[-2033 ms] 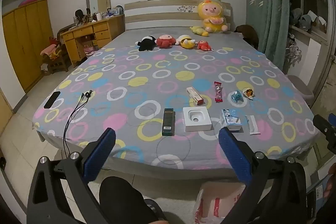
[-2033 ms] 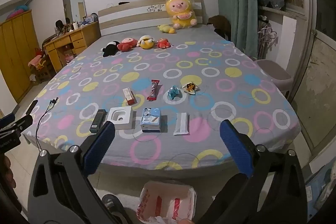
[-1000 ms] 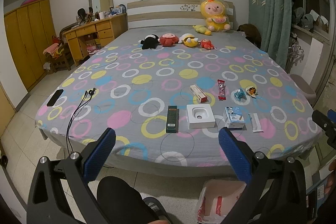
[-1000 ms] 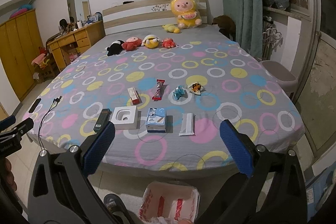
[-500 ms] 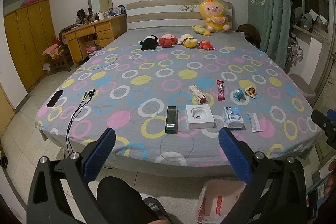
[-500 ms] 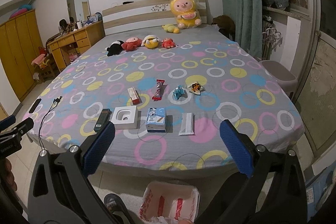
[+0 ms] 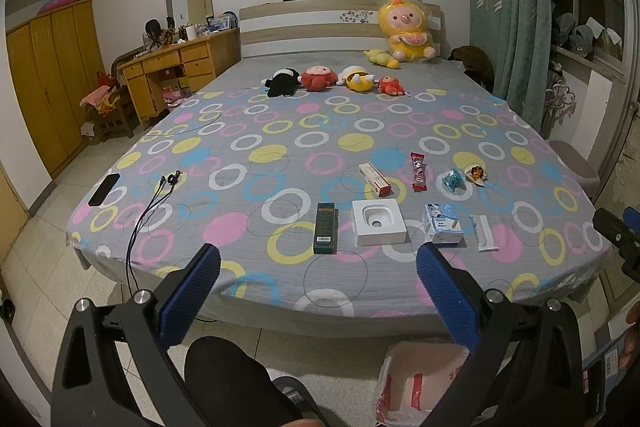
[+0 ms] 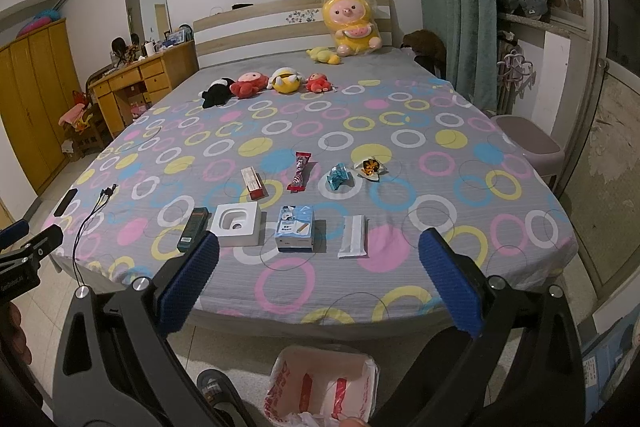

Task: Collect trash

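Observation:
Trash lies near the bed's front edge: a dark green box (image 7: 324, 227) (image 8: 193, 229), a white square tray (image 7: 378, 221) (image 8: 237, 224), a blue-white carton (image 7: 442, 223) (image 8: 295, 228), a white sachet (image 7: 487, 227) (image 8: 353, 236), a red-white box (image 7: 374, 179) (image 8: 253, 182), a red candy wrapper (image 7: 418, 171) (image 8: 300, 171), a blue wrapper (image 7: 452, 181) (image 8: 338, 176) and an orange wrapper (image 7: 477, 173) (image 8: 371, 167). My left gripper (image 7: 316, 285) and right gripper (image 8: 318, 279) are open and empty, held off the bed's foot. A red-white plastic bag (image 7: 418, 383) (image 8: 322, 385) sits open on the floor below.
A black phone (image 7: 104, 189) and earphones (image 7: 156, 195) lie on the bed's left edge. Plush toys (image 7: 334, 81) line the far half. A wooden desk (image 7: 172, 73) and wardrobe (image 7: 48, 87) stand left; a stool (image 8: 528, 149) and curtain stand right. My foot (image 7: 296, 397) is on the tiled floor.
Both grippers have drifted slightly, so the views shifted a little. Nothing on the bed has moved and both grippers stay open.

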### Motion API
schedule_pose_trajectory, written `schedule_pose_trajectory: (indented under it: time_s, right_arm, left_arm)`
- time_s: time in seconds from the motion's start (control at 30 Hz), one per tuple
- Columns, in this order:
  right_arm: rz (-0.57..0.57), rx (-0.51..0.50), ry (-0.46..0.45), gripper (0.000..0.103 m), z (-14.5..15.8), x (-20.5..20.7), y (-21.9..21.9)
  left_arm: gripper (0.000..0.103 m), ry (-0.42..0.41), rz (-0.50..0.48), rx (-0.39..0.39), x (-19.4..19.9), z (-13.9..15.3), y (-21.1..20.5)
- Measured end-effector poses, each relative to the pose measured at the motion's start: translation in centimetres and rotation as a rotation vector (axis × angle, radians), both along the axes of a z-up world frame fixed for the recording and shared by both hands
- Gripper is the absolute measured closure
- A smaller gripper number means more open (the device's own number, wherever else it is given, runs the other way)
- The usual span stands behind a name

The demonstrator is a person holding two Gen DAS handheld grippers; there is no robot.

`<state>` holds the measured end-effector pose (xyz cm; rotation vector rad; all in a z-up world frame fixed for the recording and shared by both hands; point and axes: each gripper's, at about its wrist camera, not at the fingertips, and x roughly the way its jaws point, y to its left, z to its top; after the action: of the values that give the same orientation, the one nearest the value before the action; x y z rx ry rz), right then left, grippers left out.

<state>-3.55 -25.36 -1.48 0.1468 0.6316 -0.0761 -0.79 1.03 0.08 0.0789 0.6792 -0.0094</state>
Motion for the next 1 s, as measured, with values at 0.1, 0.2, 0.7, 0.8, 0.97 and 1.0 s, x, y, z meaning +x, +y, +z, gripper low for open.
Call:
schedule_pose_trajectory:
  time_s: [0.1,0.2,0.7,0.8,0.97,1.0]
  right_arm:
    - [-0.001,0.001,-0.001,0.005,-0.03,0.02,0.00]
    - [0.000,0.001,0.001,0.005,0.09,-0.15,-0.06]
    - [0.000,-0.010,0.004,0.005,0.01,-0.37,0.03]
    - [-0.001,-0.010,0.002,0.005,0.07,-0.46,-0.03]
    - [0.000,-0.010,0.001,0.005,0.07,-0.41,-0.12]
    - [0.001,-0.011,0.002,0.005,0.08,-0.46,-0.14]
  left_arm:
    - [0.007,0.000,0.001,0.001,-0.04,-0.02,0.02]
    - [0.007,0.000,0.001,0.000,-0.07,-0.05,0.04]
    - [0.007,0.002,0.000,0.000,-0.13,-0.07,0.00]
    - [0.007,0.003,0.002,0.001,-0.27,-0.29,-0.11]
    - [0.007,0.007,-0.001,-0.001,-0.45,-0.68,-0.10]
    - [0.007,0.007,-0.001,-0.001,-0.47,-0.70,-0.13]
